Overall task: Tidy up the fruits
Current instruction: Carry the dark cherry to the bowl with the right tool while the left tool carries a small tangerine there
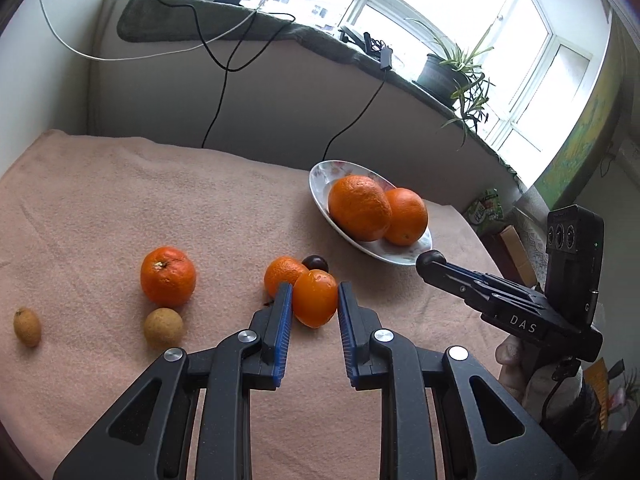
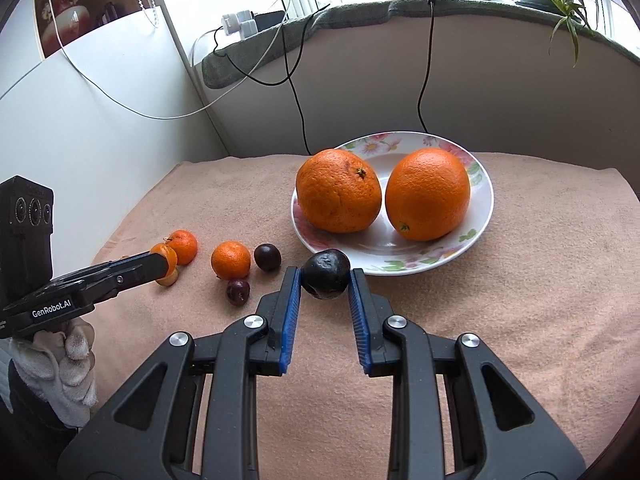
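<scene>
Holding one fruit in each gripper right now, so here's where I'm at. My left gripper [image 1: 313, 298] is clamped on a small mandarin [image 1: 315, 298], pads pressing both sides, and it looks lifted a bit off the towel [image 1: 120, 208]. My right gripper [image 2: 325, 276] is squeezed around a dark plum [image 2: 325, 274], sitting just in front of the plate [image 2: 482, 216] rim.

Progress-wise I'd say it's early to middling. Only the two big oranges [image 2: 338, 190] are on the plate so far, side by side and touching. Everything else is loose on the towel: a big mandarin [image 1: 168, 276], another mandarin [image 1: 282, 274] with a dark fruit [image 1: 316, 263] right behind it, and two small tan fruits [image 1: 163, 327] off to the left. From the right wrist I count two dark ones [image 2: 267, 257] lying on the towel near a mandarin.

So once these two are placed, I'd guess about six pieces are left. Can't tell if everything belongs on that one plate, since it's the only dish I see.
</scene>
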### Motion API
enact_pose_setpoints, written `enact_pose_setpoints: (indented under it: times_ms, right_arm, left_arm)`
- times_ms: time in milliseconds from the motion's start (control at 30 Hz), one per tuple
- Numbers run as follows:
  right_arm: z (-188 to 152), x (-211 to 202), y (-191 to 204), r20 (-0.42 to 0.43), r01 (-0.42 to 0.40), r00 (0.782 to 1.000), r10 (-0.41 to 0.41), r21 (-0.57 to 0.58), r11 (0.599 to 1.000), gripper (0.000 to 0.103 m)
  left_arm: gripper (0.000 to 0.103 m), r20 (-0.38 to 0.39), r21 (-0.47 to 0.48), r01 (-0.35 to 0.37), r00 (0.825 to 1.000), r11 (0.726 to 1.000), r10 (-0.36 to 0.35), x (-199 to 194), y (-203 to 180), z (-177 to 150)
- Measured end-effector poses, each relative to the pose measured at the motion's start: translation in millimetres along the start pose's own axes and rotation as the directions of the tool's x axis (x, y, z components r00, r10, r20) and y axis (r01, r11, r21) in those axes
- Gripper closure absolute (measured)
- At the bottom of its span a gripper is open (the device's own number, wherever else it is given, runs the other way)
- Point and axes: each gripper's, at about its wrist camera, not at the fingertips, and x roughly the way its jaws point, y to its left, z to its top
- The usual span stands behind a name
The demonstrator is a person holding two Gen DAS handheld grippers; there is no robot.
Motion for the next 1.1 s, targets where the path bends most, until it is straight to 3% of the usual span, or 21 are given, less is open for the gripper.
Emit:
enact_pose_setpoints:
  times_ms: [633,1100]
  right_arm:
    - [10.5,-5.2,-33.7,0.023,0.035,0.999,-0.036,0.031,0.999,0.077]
    - [30.8,-9.8,-79.4,0.044,0.095,0.994,-0.096,0.033,0.995,0.077]
  left_arm:
    - [0.082,-0.056,0.11,0.087,0.995,0.99,-0.081,59.4,-68.0,22.0]
    - [0.082,-0.076,0.182,0.077,0.995,0.98,-0.064,90.2,-100.2,28.3]
